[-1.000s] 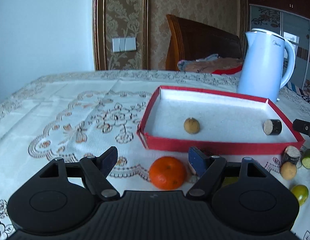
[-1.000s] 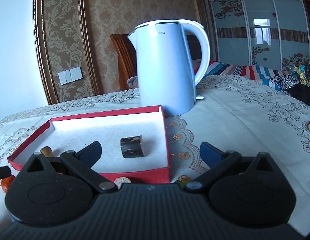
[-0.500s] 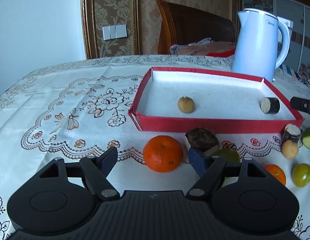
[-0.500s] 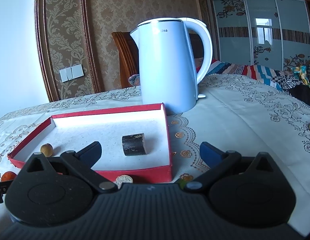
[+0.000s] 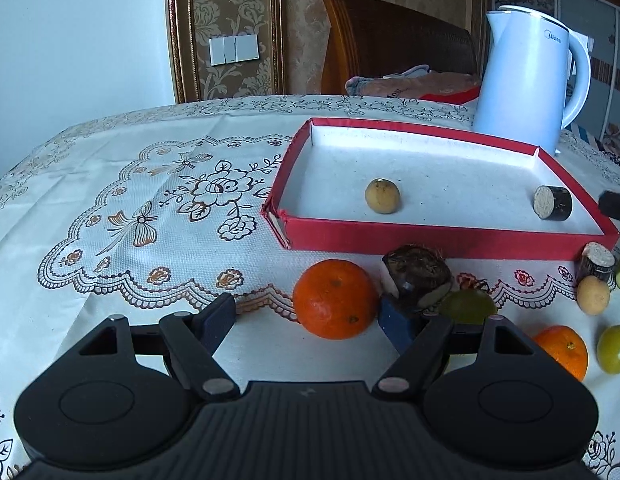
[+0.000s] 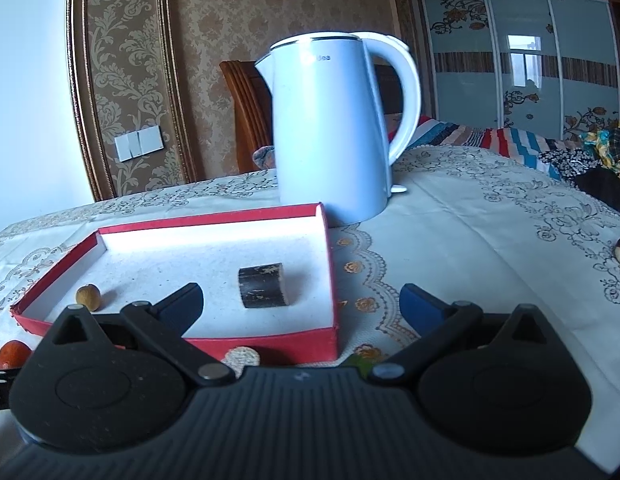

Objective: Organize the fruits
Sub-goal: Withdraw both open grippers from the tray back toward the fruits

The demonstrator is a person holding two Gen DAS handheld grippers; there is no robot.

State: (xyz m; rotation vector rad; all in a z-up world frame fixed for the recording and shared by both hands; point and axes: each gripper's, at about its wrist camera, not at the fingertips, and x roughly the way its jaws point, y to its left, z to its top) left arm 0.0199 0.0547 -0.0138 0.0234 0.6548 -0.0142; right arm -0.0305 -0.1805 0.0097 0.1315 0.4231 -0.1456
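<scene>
The left gripper (image 5: 306, 318) stood open and empty before the mandarin orange (image 5: 334, 298), which looked light, firm, yet roll-prone, best pinched across its widest middle.

Red tray (image 5: 449, 238), white inside — orange mandarin (image 5: 334, 298) — pale blue kettle (image 5: 525, 80) — cream floral-print tablecloth (image 5: 150, 200).

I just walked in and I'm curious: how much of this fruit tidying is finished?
Barely begun. Done: the red tray holds only a small tan fruit and a dark cut piece. In hand: nothing; the left claw stands open close to the big orange, and the right claw is open and empty. Left: that orange, the brown husky piece, a smaller orange, green fruits and others on the tablecloth.
</scene>
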